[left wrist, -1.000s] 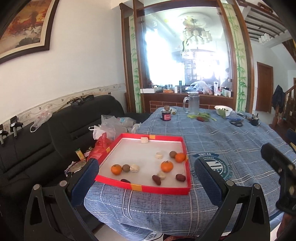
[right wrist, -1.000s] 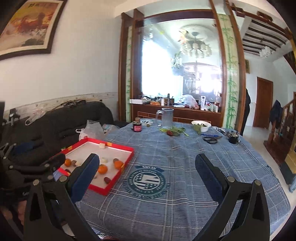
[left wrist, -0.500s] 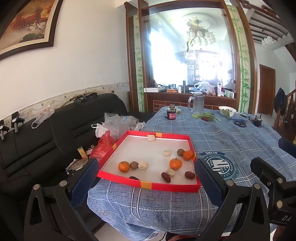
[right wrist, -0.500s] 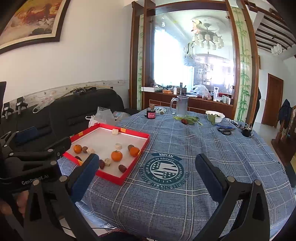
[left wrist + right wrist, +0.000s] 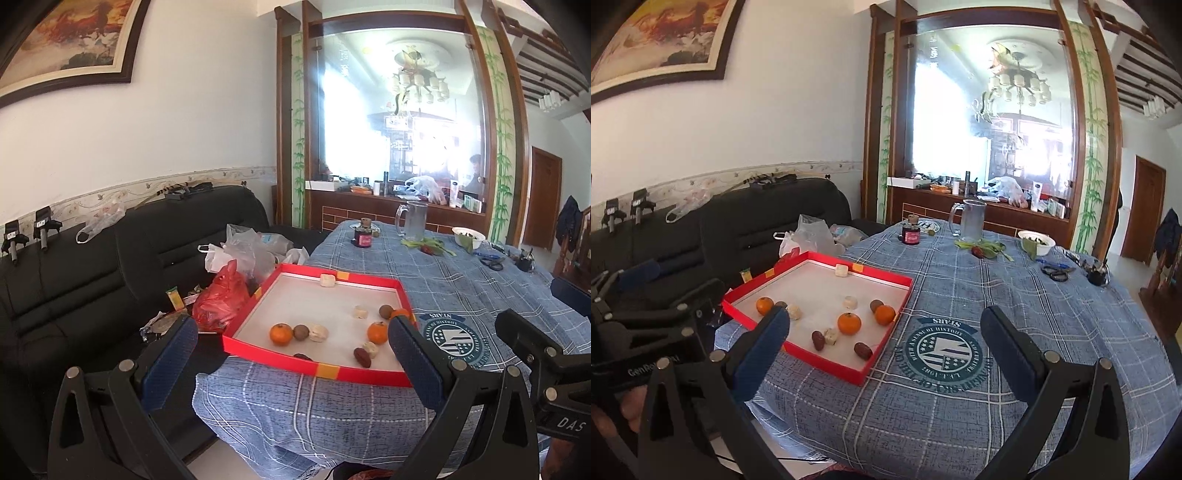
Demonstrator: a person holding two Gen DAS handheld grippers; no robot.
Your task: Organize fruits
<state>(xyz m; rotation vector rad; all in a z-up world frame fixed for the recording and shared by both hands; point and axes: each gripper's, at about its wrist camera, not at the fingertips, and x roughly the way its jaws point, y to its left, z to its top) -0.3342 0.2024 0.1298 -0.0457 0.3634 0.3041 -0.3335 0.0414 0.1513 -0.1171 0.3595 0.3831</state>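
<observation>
Red tray (image 5: 280, 362) at the table's (image 5: 997, 387) left edge holds the fruit, still mixed: orange (image 5: 280, 334) left, dates (image 5: 362, 357) mid, two more oranges right. Sorting looks unstarted. Left gripper (image 5: 291, 354) and right gripper (image 5: 882, 354): jaws wide apart, empty, short of tray.

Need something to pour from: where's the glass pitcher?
Far end of the table: the pitcher stands right of the small dark jar, just behind the green leaves.
</observation>
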